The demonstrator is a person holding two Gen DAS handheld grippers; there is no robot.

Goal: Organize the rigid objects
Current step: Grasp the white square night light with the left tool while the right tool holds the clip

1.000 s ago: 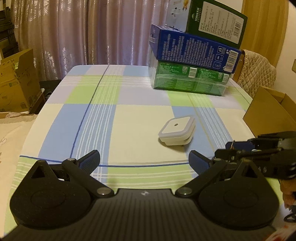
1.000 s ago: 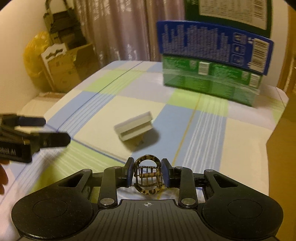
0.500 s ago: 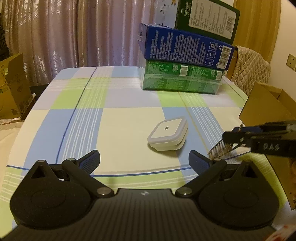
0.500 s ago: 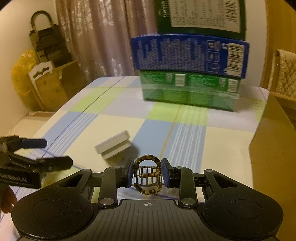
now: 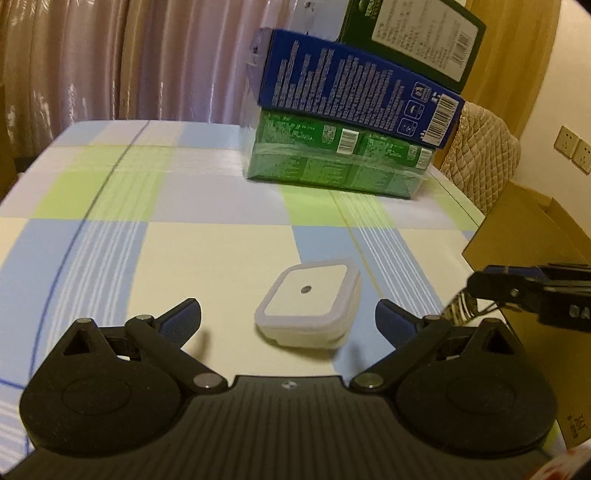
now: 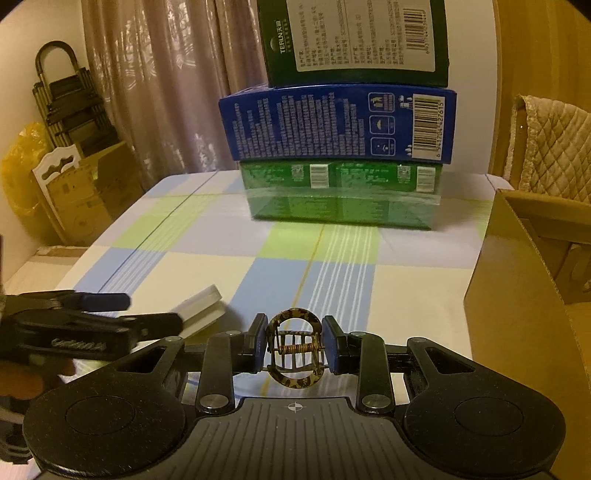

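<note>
A small white square device point(image 5: 308, 304) with a dark dot on top lies on the checked tablecloth point(image 5: 207, 254). My left gripper point(image 5: 288, 319) hovers just short of it, open, fingers spread wider than the device. My right gripper point(image 6: 295, 345) is shut on a tortoiseshell hair claw clip point(image 6: 294, 349), held above the cloth. In the left wrist view the right gripper point(image 5: 480, 291) comes in from the right edge, the clip point(image 5: 461, 308) dangling from it. In the right wrist view the left gripper point(image 6: 147, 312) reaches in from the left, in front of the white device point(image 6: 201, 306).
A stack of boxes, green point(image 5: 336, 162), blue point(image 5: 354, 92) and dark green point(image 5: 417, 33), stands at the back of the table. An open cardboard box point(image 6: 532, 288) sits at the right edge. Curtains hang behind; cartons and a folded trolley point(image 6: 70, 107) stand off to the left.
My left gripper has moved forward and down toward the white device, which now lies close between its fingers. The right gripper turned toward the box stack, still holding the clip.
</note>
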